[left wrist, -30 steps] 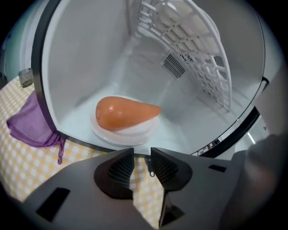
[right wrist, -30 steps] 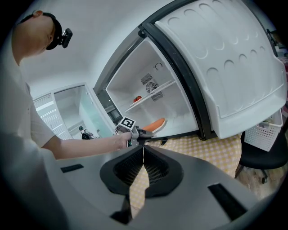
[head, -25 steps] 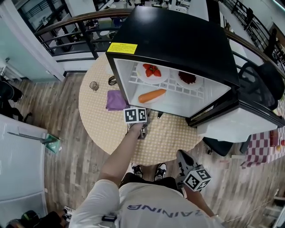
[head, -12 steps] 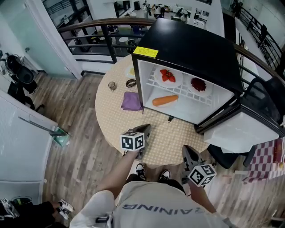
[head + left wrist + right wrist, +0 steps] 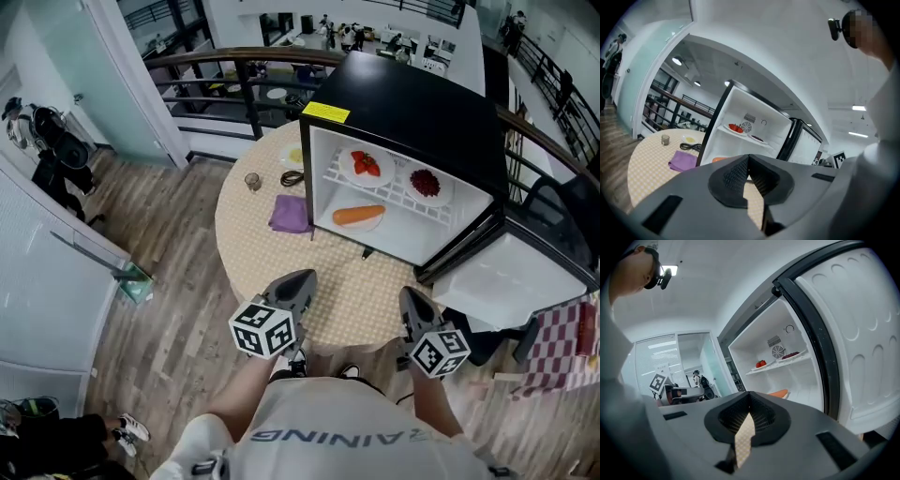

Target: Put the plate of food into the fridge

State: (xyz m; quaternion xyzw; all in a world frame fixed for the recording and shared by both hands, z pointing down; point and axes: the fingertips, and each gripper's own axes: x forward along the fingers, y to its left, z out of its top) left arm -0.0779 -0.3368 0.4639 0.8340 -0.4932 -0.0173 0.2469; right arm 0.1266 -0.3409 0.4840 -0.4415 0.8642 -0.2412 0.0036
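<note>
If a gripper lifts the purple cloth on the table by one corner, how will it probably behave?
The cloth lies flat with soft, uneven edges, so it is probably floppy and would hang down. It looks thin, so likely light. Pushed across the table, it may bunch up rather than slide whole.

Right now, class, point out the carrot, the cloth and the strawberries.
carrot [image 5: 358, 215]: head view, middle of its orange body.
cloth [image 5: 290, 214]: head view, centre of the purple square.
strawberries [image 5: 366, 164]: head view, middle of the red pile.
</note>
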